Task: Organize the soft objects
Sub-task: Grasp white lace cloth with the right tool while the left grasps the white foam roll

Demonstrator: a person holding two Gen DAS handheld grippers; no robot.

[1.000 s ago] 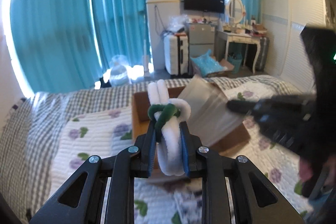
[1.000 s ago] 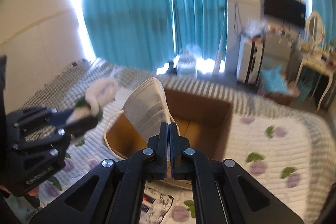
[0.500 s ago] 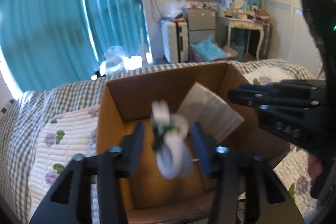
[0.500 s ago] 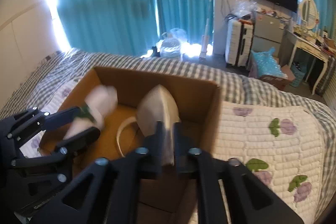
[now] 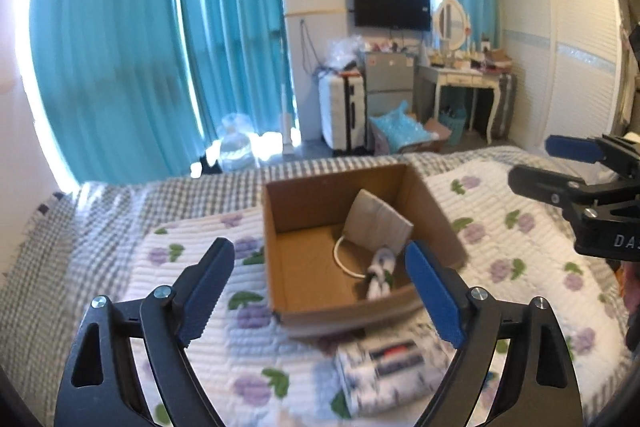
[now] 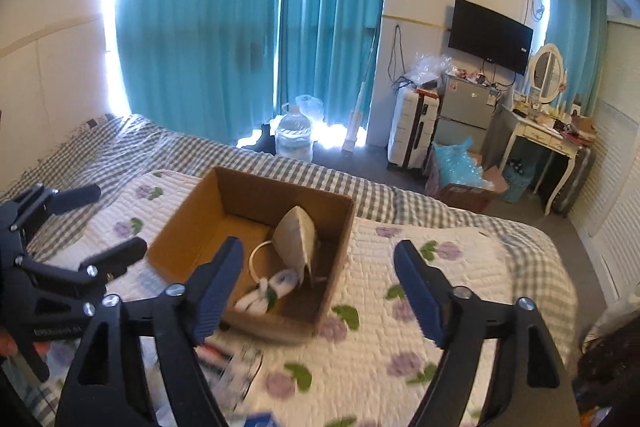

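We see both claws wide open, holding nothing. Left claw (image 5: pixel 316 279), right claw (image 6: pixel 318 279). Mask (image 5: pixel 376 227) and white fuzzy toy (image 5: pixel 380 277) lie in box (image 5: pixel 304 195), at 12 o'clock from each claw.

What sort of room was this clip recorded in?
Most likely a lived-in bedroom: the cardboard box sits on a bed with a floral quilt, a dressing table with an oval mirror stands by the wall, and teal curtains cover the window.

home bedroom, quilted bed (image 6: pixel 460 267), teal curtains (image 6: pixel 248 7), wall TV (image 6: pixel 490 35), vanity desk (image 6: pixel 548 135)
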